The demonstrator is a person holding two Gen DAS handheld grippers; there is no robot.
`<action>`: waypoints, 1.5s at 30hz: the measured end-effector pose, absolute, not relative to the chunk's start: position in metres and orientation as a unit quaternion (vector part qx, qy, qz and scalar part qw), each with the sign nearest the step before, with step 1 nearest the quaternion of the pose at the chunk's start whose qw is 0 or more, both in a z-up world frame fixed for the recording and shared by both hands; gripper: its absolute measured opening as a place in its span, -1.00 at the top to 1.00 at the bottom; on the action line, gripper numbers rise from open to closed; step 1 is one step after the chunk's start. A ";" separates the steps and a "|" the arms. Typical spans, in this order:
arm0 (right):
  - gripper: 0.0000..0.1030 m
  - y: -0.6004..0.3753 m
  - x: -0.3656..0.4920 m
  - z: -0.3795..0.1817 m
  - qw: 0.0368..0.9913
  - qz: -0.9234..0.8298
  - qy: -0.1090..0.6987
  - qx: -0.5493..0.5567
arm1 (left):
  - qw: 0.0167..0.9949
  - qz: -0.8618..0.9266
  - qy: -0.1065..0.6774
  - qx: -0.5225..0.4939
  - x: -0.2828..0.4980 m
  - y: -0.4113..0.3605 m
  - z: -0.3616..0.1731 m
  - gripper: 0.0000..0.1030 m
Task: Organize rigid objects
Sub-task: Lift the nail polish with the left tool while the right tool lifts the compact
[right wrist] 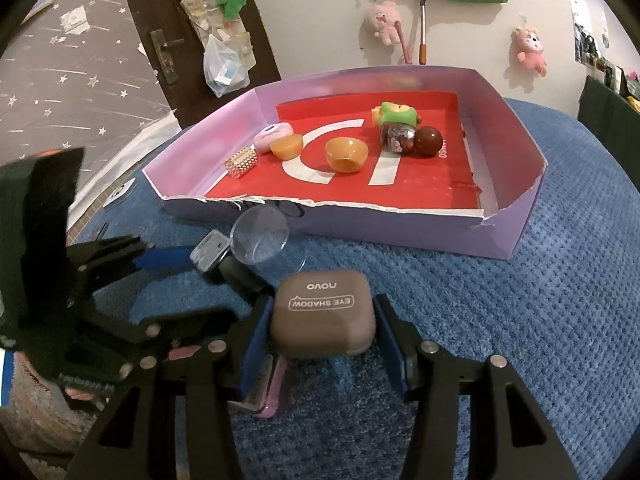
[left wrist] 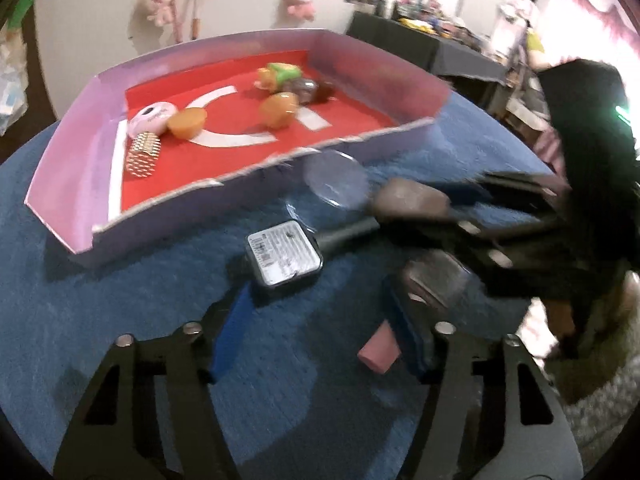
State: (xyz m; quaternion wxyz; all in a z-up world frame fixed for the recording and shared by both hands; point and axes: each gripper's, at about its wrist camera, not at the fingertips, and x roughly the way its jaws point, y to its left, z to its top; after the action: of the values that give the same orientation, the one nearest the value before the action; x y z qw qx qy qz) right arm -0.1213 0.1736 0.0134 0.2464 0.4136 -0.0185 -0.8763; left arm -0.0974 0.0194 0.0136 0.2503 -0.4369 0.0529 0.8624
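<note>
Fingers (right wrist: 256, 344) of right gripper (right wrist: 320, 344) clamped on brown eyeshadow case (right wrist: 324, 320); left gripper (left wrist: 316, 328) open, nothing gripped. Best lifting level, then dropping into purple box (right wrist: 400, 224)

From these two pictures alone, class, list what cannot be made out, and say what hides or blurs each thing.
- Pink item, right wrist view: mostly hidden under the eyeshadow case and right gripper.
- Label print on the black tag, left wrist view: blurred, unreadable.
- Brown ball, left wrist view: largely hidden behind the clear capsule.
- Left gripper grip, right wrist view: unclear whether it is closed on anything.
</note>
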 end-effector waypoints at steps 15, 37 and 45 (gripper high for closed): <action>-0.03 0.182 -0.119 0.015 0.246 -0.876 -0.016 0.414 | 0.257 0.858 0.134 -0.424 -0.117 0.022 0.011 -0.20; -0.01 0.181 -0.107 0.036 0.241 -0.890 -0.009 0.386 | 0.252 0.887 0.108 -0.373 -0.084 0.012 0.040 0.19; -0.01 0.181 -0.104 0.051 0.246 -0.895 -0.012 0.372 | 0.238 0.897 0.081 -0.364 -0.096 0.005 0.048 0.19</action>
State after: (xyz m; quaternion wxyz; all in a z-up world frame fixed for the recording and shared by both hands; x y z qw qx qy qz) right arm -0.1044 0.1808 0.0507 0.2458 0.3722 -0.0116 -0.8949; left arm -0.0956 0.0047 0.0483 0.2379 -0.3645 0.0810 0.8967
